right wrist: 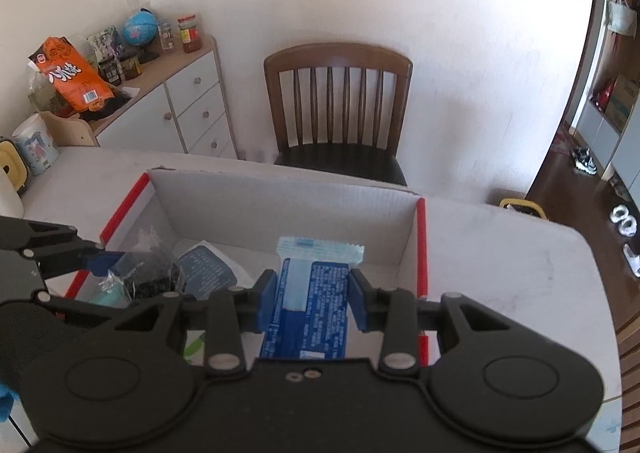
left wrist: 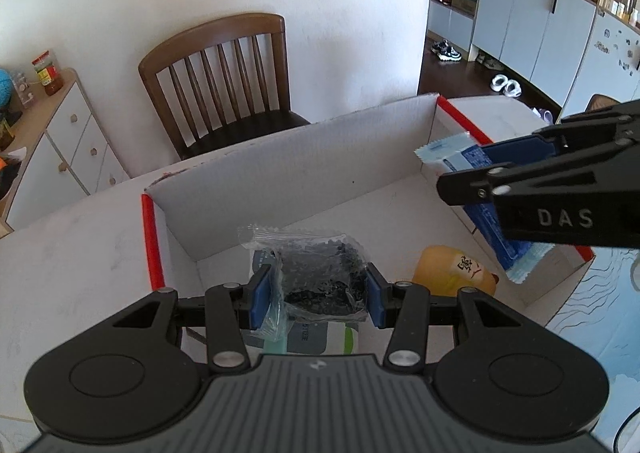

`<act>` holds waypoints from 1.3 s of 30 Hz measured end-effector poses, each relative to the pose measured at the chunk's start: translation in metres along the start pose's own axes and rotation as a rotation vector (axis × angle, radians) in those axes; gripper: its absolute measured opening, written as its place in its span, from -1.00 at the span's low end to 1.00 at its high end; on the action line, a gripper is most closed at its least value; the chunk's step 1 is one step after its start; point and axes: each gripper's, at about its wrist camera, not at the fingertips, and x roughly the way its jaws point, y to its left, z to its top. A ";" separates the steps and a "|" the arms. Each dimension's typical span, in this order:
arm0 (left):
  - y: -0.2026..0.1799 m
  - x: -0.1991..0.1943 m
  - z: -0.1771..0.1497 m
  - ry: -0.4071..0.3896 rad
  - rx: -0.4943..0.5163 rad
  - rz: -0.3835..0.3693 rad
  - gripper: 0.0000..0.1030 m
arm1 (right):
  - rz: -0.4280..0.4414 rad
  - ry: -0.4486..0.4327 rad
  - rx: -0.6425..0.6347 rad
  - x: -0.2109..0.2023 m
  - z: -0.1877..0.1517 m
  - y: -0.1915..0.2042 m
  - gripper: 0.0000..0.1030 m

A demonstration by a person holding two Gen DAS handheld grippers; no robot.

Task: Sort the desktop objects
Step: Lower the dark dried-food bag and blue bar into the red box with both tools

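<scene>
An open white cardboard box point(left wrist: 288, 173) with red edges stands on the table; it also shows in the right wrist view point(right wrist: 280, 209). My left gripper point(left wrist: 318, 295) is shut on a clear packet of black bits point(left wrist: 320, 273), held over the box's near left part; the packet also shows in the right wrist view point(right wrist: 148, 273). My right gripper point(right wrist: 312, 301) is shut on a blue and white snack packet point(right wrist: 312, 305), held over the box's right side; the packet also shows in the left wrist view point(left wrist: 452, 155). A yellow object point(left wrist: 452, 273) and a white and green packet point(left wrist: 320, 337) lie inside the box.
A wooden chair point(right wrist: 340, 109) stands behind the table point(right wrist: 500, 253). A white drawer cabinet point(right wrist: 188, 113) with jars, a globe and an orange bag is at the back left. A cup point(right wrist: 36, 149) stands at the table's left end.
</scene>
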 end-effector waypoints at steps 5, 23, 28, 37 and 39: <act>0.001 0.012 0.000 0.023 0.000 -0.003 -0.11 | -0.003 0.043 0.007 0.018 0.001 0.000 -0.27; 0.010 0.047 -0.002 0.112 0.001 -0.014 -0.10 | -0.034 0.155 -0.083 0.064 0.013 0.011 -0.27; 0.013 0.053 -0.002 0.134 0.007 -0.015 -0.10 | -0.024 0.186 -0.076 0.072 0.013 0.011 -0.27; 0.012 0.059 -0.002 0.165 0.012 -0.019 -0.10 | -0.021 0.229 -0.066 0.080 0.014 0.011 -0.27; 0.012 0.061 -0.002 0.172 0.014 -0.027 -0.10 | -0.021 0.243 -0.058 0.083 0.015 0.011 -0.27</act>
